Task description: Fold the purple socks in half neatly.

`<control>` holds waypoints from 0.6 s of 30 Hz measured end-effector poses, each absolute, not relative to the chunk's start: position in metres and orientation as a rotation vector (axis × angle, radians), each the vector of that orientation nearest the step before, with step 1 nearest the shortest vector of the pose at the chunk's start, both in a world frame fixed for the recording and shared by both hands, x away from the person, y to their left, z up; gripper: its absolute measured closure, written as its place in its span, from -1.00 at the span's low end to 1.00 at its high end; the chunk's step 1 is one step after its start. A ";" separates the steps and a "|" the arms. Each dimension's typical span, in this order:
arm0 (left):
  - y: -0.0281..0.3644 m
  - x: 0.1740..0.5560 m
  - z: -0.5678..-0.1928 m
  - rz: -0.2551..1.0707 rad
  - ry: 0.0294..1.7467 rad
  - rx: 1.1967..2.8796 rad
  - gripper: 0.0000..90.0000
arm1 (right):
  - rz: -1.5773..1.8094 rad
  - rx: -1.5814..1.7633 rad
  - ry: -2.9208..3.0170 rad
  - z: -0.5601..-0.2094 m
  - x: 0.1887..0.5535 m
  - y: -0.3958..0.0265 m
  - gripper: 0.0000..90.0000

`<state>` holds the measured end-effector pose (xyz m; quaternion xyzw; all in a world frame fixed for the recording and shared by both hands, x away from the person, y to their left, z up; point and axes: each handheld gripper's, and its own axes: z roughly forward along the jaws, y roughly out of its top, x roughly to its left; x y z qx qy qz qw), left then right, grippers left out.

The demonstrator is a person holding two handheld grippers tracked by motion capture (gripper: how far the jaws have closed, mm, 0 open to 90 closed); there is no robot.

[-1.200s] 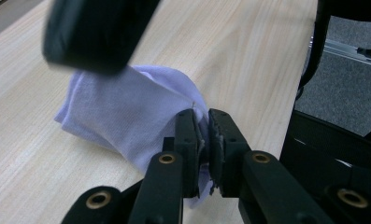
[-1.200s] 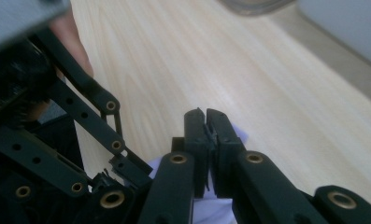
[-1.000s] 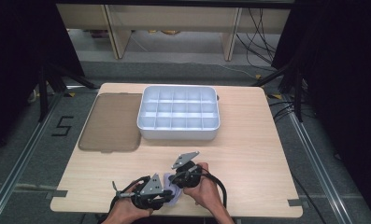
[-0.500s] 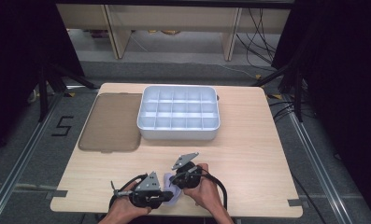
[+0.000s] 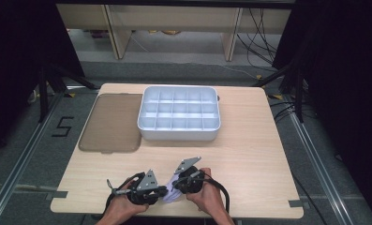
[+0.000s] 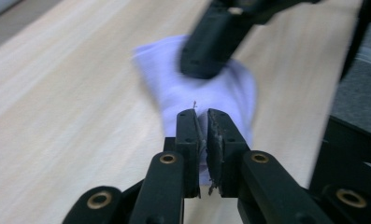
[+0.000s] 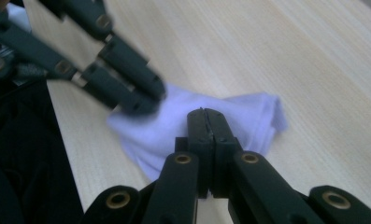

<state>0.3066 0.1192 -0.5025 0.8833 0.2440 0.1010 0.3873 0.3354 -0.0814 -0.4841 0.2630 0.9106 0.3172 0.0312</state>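
— Two grippers are seen at the near edge of the table (image 5: 249, 154), both lowered onto a pale lilac cloth (image 5: 172, 194). How are they set?

— The right gripper (image 7: 206, 112) is clenched, its jaws pressed flat together over the middle of the cloth; whether fabric is caught between them cannot be told. The left gripper (image 6: 201, 114) has its jaws nearly together, with a thin fold of the cloth pinched in the narrow slit between the pads.

— What is changed from a second earlier?

— Very little. The left jaws have just been opening a touch after closing, with the fabric kept between them. The left hand (image 5: 122, 208) is shifted only slightly, and the right hand (image 5: 207, 197) is held where it was. The cloth is left in the same spot.

— How is the cloth described?

— It is shown crumpled and bunched, folded thick at one end and drawn to a soft corner at the other.

— Where is it placed relative to the grippers?

— It is lodged directly between the two, touched by both sets of jaws, on bare wood. Farther off, a white compartment tray (image 5: 179, 133) and a brown lid (image 5: 111, 123) are set side by side, well apart from the cloth.
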 end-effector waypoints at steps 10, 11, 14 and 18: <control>0.119 0.307 -0.504 0.269 0.610 2.238 0.83 | 0.978 0.797 2.795 -0.479 0.332 -0.083 0.88; 0.120 0.308 -0.504 0.274 0.610 2.239 0.83 | 0.987 0.802 2.777 -0.477 0.333 -0.084 0.82; 0.119 0.307 -0.505 0.269 0.608 2.231 0.83 | 1.020 0.848 2.713 -0.471 0.338 -0.090 0.57; 0.119 0.307 -0.504 0.271 0.609 2.235 0.82 | 0.997 0.963 2.738 -0.474 0.347 -0.094 0.13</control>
